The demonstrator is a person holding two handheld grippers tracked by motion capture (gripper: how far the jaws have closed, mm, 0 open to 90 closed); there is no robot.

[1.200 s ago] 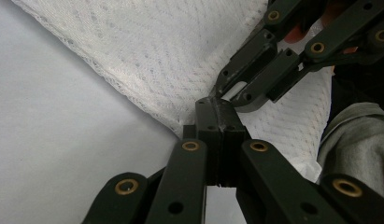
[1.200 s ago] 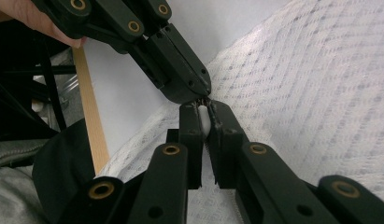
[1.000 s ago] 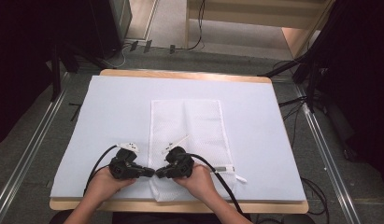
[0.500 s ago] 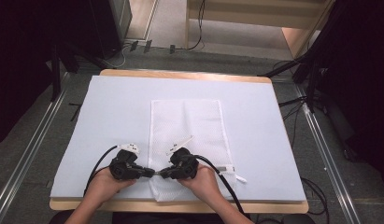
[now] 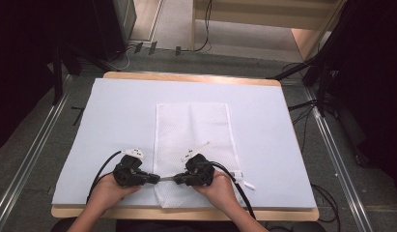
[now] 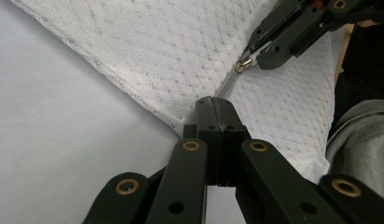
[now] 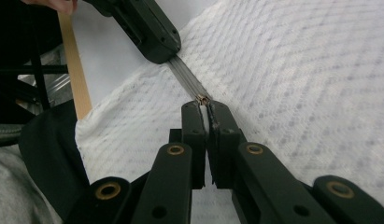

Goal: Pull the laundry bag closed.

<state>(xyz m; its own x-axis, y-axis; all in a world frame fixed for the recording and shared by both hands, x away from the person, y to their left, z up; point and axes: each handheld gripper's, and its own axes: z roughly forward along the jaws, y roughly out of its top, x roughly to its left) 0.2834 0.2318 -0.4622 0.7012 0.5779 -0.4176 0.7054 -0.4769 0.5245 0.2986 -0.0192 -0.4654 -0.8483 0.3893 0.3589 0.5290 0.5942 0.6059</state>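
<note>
I am pinning the mesh bag's [image 5: 192, 145] corner in my clamped left gripper [image 6: 216, 108] while my right gripper [image 7: 204, 108], clamped on the zipper pull [image 7: 202, 98], is drawing it along the zipper [image 7: 186, 78]; most of the run remains.

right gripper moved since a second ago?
Yes. In the high view the right gripper has slid rightward along the mesh bag's near edge, away from the left gripper, which stayed.
</note>
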